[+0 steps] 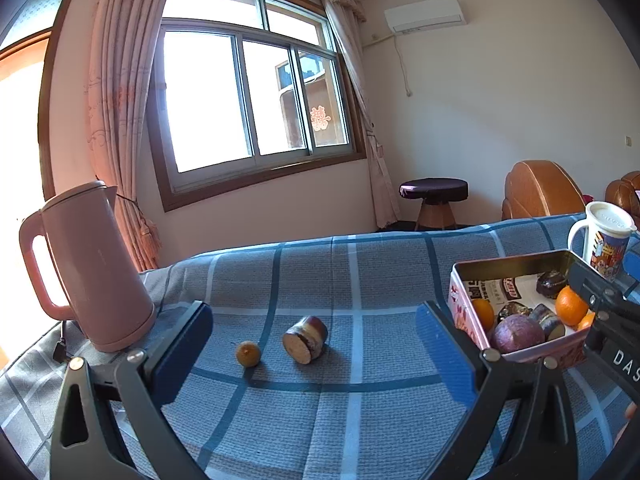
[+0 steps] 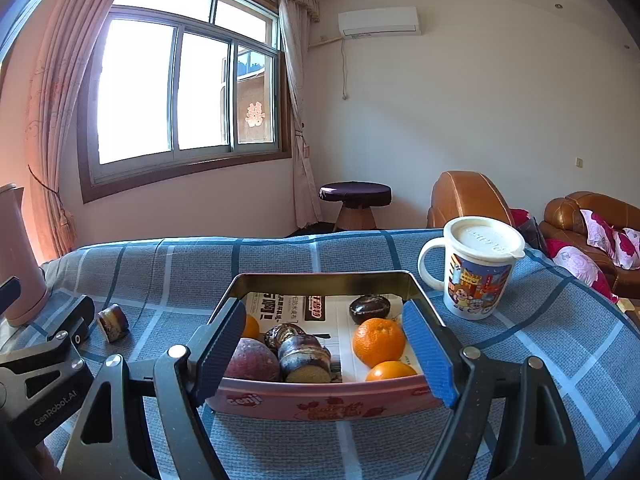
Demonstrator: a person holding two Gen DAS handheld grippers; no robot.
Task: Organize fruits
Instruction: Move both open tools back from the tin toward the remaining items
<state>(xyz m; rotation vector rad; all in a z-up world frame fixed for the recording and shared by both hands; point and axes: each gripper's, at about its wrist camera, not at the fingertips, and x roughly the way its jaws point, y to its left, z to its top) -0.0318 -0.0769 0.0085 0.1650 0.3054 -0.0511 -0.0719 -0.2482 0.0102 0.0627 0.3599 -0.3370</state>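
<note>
We work over a table draped in a blue checked cloth (image 1: 360,272), in a sunlit room with a wide window (image 1: 248,92), pink curtains (image 1: 116,92), an air conditioner (image 1: 424,14), a stool (image 1: 434,196) and leather armchairs (image 2: 468,196). Our left gripper (image 1: 316,340) stands wide and empty before a cut fruit piece (image 1: 306,339) and a small round fruit (image 1: 248,354) near the cloth's middle. Our right gripper (image 2: 324,344) stands wide over the pink tin (image 2: 320,402) holding oranges (image 2: 379,341), toward the right edge. A pink kettle (image 1: 88,264) occupies the left edge, a lidded mug (image 2: 476,268) the far right corner.
</note>
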